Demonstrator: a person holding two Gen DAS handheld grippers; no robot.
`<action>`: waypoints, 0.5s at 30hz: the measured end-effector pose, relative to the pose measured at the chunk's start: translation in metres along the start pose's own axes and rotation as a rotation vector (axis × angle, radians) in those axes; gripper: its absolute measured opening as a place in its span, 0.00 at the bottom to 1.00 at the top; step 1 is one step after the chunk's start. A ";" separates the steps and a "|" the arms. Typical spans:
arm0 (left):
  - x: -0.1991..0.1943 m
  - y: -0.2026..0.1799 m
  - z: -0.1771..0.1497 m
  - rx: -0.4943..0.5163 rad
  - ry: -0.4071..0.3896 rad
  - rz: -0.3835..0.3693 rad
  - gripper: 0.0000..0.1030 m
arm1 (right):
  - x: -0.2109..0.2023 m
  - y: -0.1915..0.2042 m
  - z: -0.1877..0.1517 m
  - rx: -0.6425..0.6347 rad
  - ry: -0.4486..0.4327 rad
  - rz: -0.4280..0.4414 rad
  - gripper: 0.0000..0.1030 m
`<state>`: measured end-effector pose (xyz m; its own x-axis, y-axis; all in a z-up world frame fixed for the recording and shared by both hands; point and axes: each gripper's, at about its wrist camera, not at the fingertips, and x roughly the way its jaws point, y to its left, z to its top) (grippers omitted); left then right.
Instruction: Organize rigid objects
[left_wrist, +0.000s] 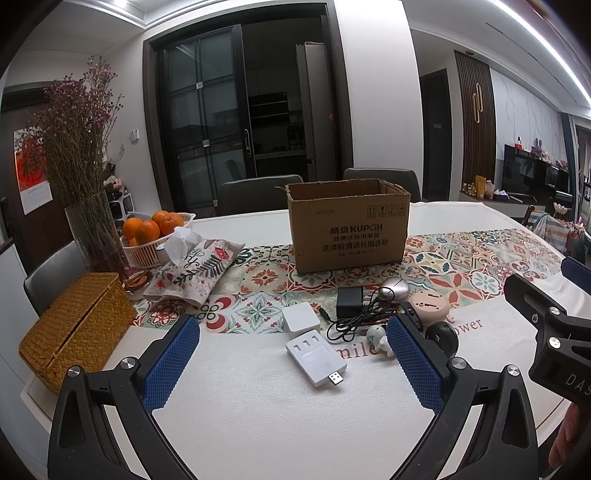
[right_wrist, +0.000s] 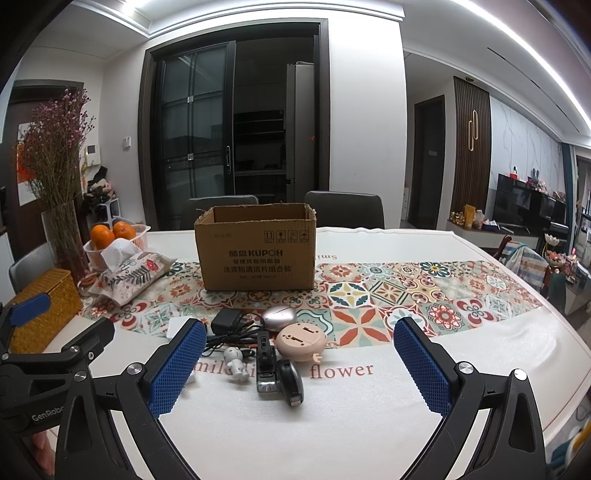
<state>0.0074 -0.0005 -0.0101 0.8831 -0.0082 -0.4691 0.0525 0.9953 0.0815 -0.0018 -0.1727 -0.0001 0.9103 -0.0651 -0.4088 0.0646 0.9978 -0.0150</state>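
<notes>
An open cardboard box (left_wrist: 349, 227) stands on the patterned runner, also in the right wrist view (right_wrist: 256, 251). In front of it lie small items: a white USB hub (left_wrist: 317, 358), a white cube adapter (left_wrist: 301, 318), a black adapter with cable (left_wrist: 349, 302), a silver mouse (left_wrist: 394, 288), a pink round gadget (right_wrist: 301, 341), a white figurine (right_wrist: 234, 363), a black car key (right_wrist: 290, 380) and a black lighter-like device (right_wrist: 266, 363). My left gripper (left_wrist: 291, 363) is open, low over the table with the USB hub between its fingers. My right gripper (right_wrist: 299, 367) is open, just short of the car key.
At left stand a wicker box (left_wrist: 75, 326), a fabric tissue pouch (left_wrist: 194, 271), a basket of oranges (left_wrist: 155, 236) and a vase of dried flowers (left_wrist: 85, 155). Chairs (left_wrist: 258, 192) sit behind the table. The right gripper body (left_wrist: 546, 332) shows at the right.
</notes>
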 end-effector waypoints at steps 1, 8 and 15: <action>0.000 0.000 0.000 0.000 0.000 0.001 1.00 | 0.000 0.000 0.000 0.000 -0.001 0.000 1.00; 0.000 0.001 0.000 0.001 0.003 -0.001 1.00 | 0.000 0.000 0.000 0.001 -0.001 0.000 1.00; 0.007 0.000 -0.003 -0.002 0.022 -0.004 1.00 | 0.005 -0.003 -0.004 0.014 0.012 0.010 1.00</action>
<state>0.0125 -0.0001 -0.0159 0.8723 -0.0098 -0.4889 0.0549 0.9954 0.0779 0.0005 -0.1758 -0.0062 0.9059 -0.0550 -0.4199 0.0615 0.9981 0.0019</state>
